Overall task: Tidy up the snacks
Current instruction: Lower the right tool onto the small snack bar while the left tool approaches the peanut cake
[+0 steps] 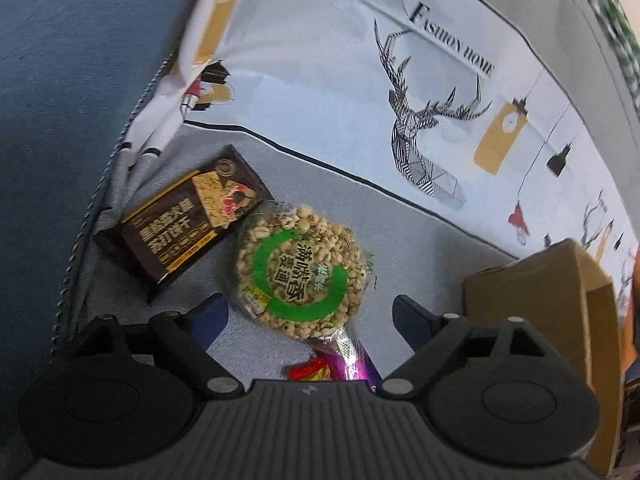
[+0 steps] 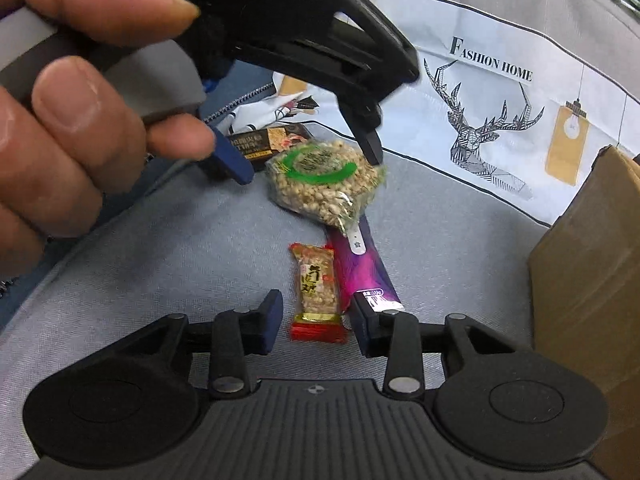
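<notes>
Right gripper point(image 2: 314, 322): nearest item in the right wrist view. Jaws partly apart, pads on either side of the near end of the bar, not pressing it; nothing held.

Bar point(image 2: 317, 294): small snack in a red-ended wrapper, tan middle, lying flat on the cloth point(image 2: 180, 248), between the right fingers.

Purple pack point(image 2: 366, 270): long, narrow, just right of the bar and alongside it; its near end is by the right-hand finger, its far end tucked under the puffed cake.

Puffed cake point(image 1: 298, 270): round grain disc in clear wrap with a green ring label, flat on the grey cloth, beyond the bar.

Left gripper point(image 1: 308, 312): jaws wide, one finger to each side of the puffed cake, pads clear of it; nothing gripped. In the right wrist view a hand point(image 2: 68, 120) holds this tool from the upper left.

Dark pack point(image 1: 188, 220): brown cracker packet with gold print, tilted, just beyond and left of the puffed cake, touching or nearly touching its edge.

Box point(image 1: 560, 304): brown cardboard, at the right side, well apart from the snacks.

Print point(image 1: 436, 120): white fabric with a line-drawn deer and the words "FASHION HOME", farthest back.
</notes>
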